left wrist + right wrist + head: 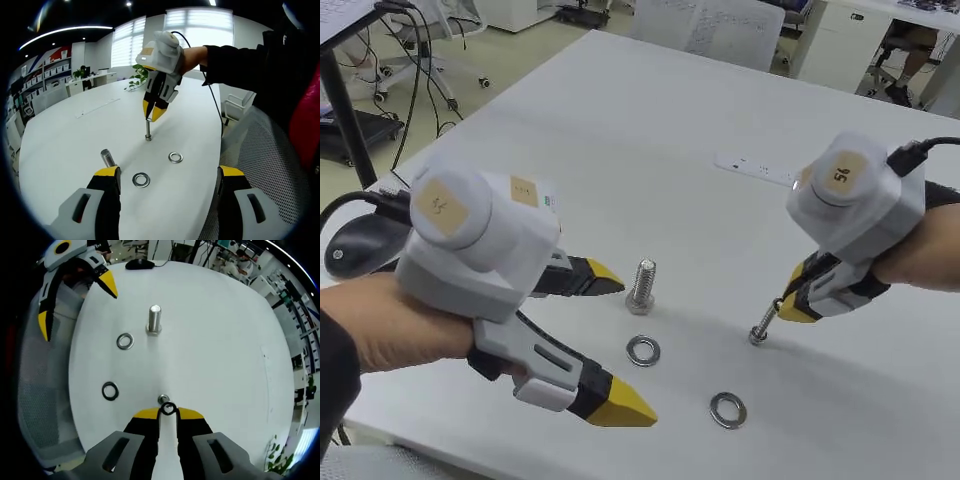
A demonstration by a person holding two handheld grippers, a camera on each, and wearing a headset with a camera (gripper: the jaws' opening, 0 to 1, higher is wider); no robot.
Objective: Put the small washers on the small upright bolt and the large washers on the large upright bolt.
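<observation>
Pinching small washer (168,408) in right gripper (790,305), jaws clamped on its rim, just above small bolt (761,326). Likely light, stiff, slick steel: best gripped by the thin edge. Holding left gripper (169,175) jaws wide apart near threaded large bolt (641,286), with two flat shiny large washers (643,350) (728,410) loose on smooth white table (720,150).

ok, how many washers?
3. Two large washers lie on the table: one near the large bolt, one nearer the edge. One small washer pinched in the right gripper over the small bolt. More may be hidden.
</observation>
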